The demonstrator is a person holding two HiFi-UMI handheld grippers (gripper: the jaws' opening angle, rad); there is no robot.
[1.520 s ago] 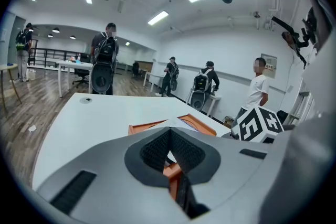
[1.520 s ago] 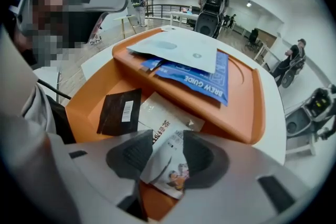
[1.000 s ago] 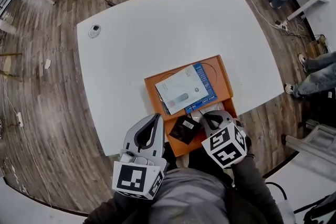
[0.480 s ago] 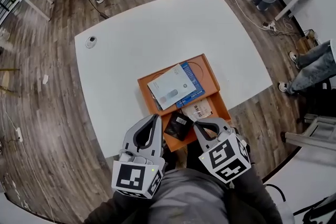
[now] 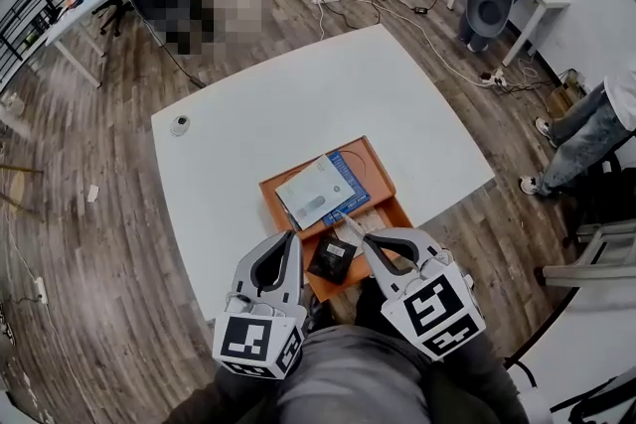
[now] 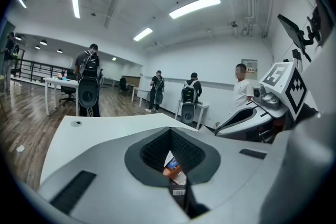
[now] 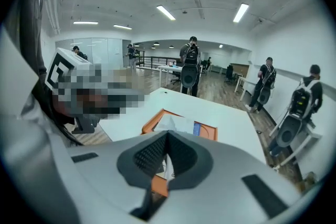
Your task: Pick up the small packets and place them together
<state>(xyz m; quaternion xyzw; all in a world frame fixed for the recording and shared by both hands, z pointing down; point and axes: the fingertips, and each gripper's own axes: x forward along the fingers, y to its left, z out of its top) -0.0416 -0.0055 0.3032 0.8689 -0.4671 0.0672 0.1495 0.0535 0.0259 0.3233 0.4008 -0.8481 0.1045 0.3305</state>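
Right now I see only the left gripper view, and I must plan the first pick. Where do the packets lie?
Observer: In an orange tray at the near edge of the white table. A black packet lies nearest the person, a small white packet beside it, and a large white packet over a blue packet behind.
Operator: Which is closest to my left gripper?
Observer: The black packet, just ahead and to the right of its tip.
Operator: Is the right gripper free?
Observer: Yes. Its jaws are together with nothing between them.
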